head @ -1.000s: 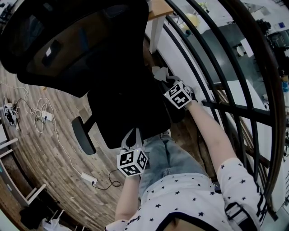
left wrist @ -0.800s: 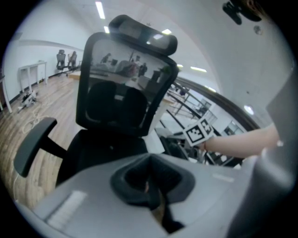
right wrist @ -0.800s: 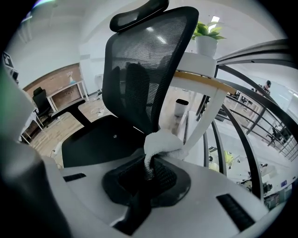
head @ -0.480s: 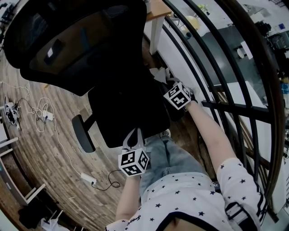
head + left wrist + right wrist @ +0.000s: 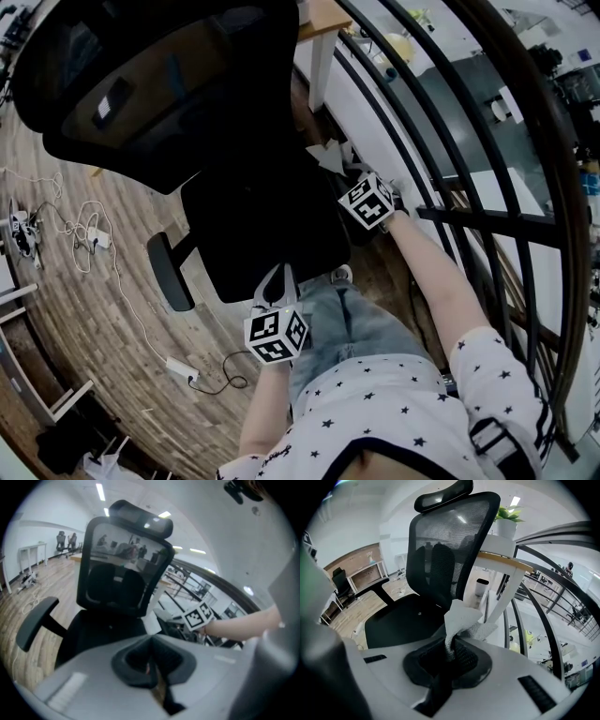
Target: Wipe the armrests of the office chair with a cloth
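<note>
A black mesh office chair [image 5: 253, 216] stands in front of me, its backrest [image 5: 150, 84] at the upper left. Its left armrest [image 5: 169, 272] sticks out over the wood floor and also shows in the left gripper view as a dark pad [image 5: 35, 627]. My right gripper [image 5: 345, 171] is shut on a white cloth [image 5: 330, 156] at the seat's right side; the cloth [image 5: 461, 618] bunches up out of its jaws. The right armrest is hidden beneath that gripper. My left gripper [image 5: 273, 281] hovers at the seat's front edge, shut with nothing in it.
A curved black railing [image 5: 469, 187] runs close along the right. A white table leg [image 5: 321, 66] stands behind the chair, and a potted plant [image 5: 506, 522] sits on that table. Cables and a power strip [image 5: 183, 370] lie on the floor at left.
The right gripper with the cloth has crept slightly left along the chair's right side. The left gripper has barely moved.
</note>
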`<state>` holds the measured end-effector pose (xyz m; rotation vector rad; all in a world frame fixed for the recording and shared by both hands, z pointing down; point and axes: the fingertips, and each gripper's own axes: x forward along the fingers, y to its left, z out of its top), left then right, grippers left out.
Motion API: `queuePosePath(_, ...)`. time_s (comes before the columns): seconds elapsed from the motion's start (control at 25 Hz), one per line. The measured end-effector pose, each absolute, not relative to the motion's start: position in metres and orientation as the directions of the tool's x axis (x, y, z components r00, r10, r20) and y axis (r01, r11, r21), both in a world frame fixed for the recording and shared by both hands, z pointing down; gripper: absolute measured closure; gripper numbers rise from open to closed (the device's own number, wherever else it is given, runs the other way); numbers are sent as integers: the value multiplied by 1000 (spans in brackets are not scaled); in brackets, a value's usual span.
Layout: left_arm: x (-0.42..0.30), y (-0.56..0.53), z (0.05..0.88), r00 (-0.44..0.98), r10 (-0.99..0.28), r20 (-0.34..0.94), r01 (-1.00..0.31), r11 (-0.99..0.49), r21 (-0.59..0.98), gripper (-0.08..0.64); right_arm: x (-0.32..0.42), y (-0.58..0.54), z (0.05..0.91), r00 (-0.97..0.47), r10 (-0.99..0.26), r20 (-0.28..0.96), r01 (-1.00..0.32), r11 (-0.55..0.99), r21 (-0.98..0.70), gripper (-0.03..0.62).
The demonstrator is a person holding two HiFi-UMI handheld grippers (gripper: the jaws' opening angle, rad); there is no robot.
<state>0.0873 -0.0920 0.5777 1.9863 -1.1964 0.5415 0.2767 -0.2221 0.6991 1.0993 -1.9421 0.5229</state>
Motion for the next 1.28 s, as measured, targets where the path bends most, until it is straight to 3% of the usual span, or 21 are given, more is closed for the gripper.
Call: queuePosePath(1.28,104,-53,563,507,-575,643,-862,-331,383,554,272,-147,695,-283,-480,830,-841,541,26,561)
